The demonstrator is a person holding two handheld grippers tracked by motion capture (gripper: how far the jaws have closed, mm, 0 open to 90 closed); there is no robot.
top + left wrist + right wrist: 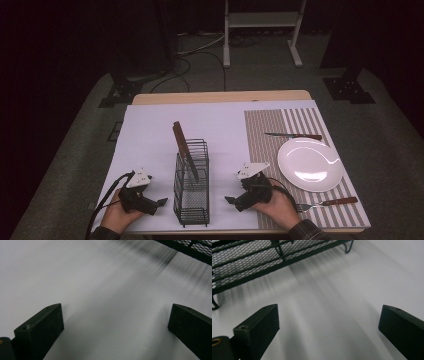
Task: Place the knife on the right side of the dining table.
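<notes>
Both grippers – the left gripper (161,202) and the right gripper (229,200) – have jaws wide apart, holding nothing. They lie low on the white table (150,130), pointing at the one black wire basket (191,187) between them. One knife (185,150) stands in it.

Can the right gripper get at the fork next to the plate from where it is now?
Probably yes. The right gripper is open and holds nothing, and the fork lies bare on the striped mat beside that hand, below the plate.
</notes>
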